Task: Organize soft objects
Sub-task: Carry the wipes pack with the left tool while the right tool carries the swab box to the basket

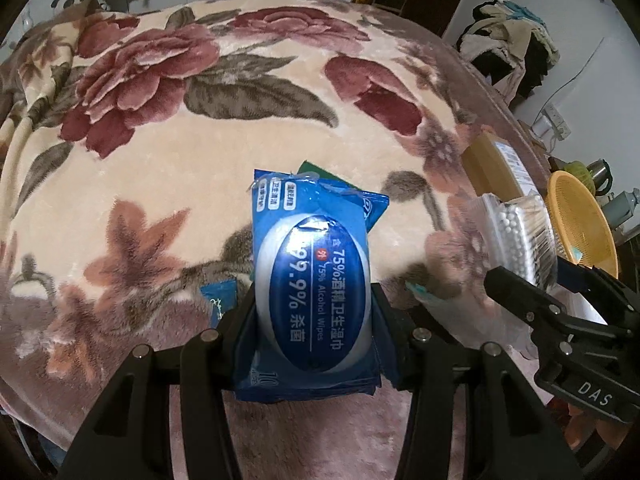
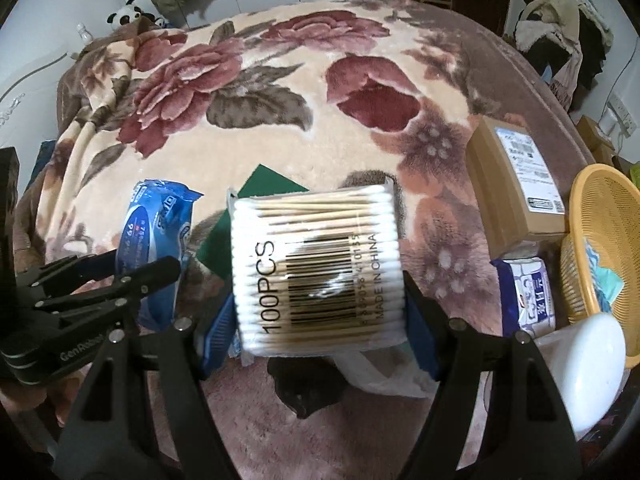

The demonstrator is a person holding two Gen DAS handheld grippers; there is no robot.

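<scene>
Nearest to us, the left gripper [image 1: 314,320] clamps a blue pack of alcohol wipes [image 1: 314,280] between its two fingers, the pack standing out forward past the fingertips above the floral blanket [image 1: 160,160]. To its right, our right gripper [image 2: 320,312] grips a clear pack of cotton swabs [image 2: 316,268] by its two short ends, barcode facing the camera. Beneath and beyond both packs we see a dark green sheet [image 2: 260,188] lying on the blanket. Farther right lie a cardboard box [image 2: 516,184], a tissue pack [image 2: 532,292] and a yellow basket [image 2: 600,248]; a panda toy [image 2: 126,14] sits at the far edge.
</scene>
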